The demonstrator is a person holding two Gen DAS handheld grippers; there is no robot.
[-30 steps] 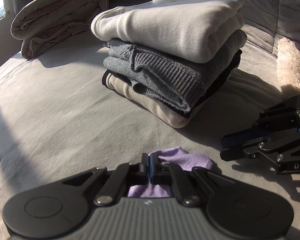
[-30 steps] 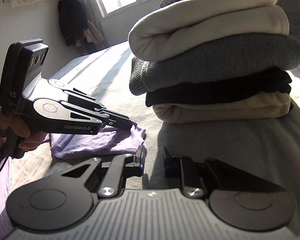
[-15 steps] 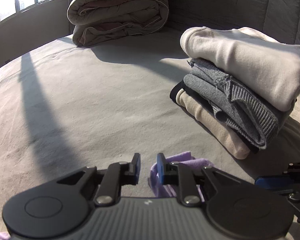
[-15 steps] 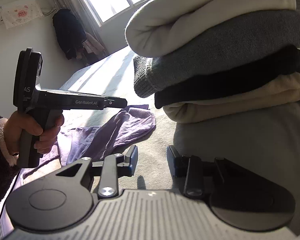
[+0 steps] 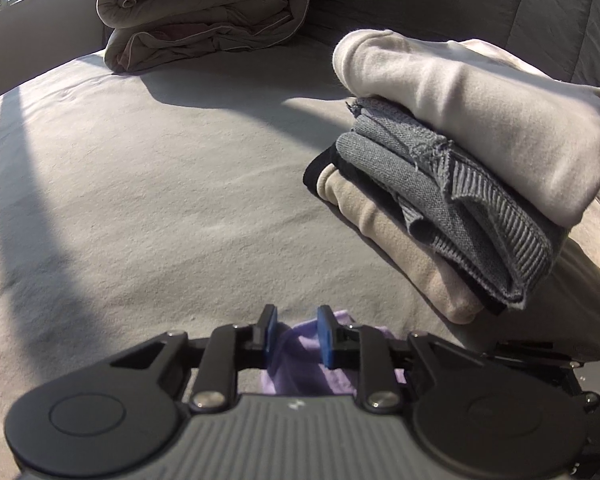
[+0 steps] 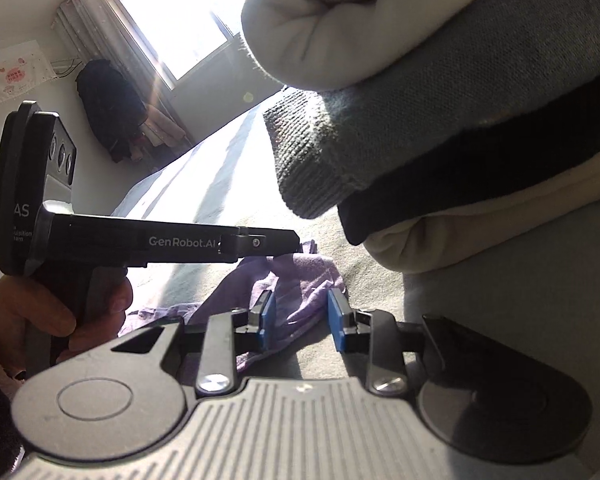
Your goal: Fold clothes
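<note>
Purple garment [image 5: 300,354] lies between left gripper [image 5: 296,334] and right gripper [image 6: 300,316] pads; both just narrowed, neither pinching yet. Risk: closing on one bunched layer drags it into the folded stack [image 5: 460,184] just ahead.

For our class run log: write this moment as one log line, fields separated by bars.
left tool: closing over purple garment | right tool: closing over it, no grip | folded stack: on bed

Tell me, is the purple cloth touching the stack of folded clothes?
Apart. The left wrist view shows a strip of bare bedsheet between the purple cloth and the stack of folded clothes.
</note>
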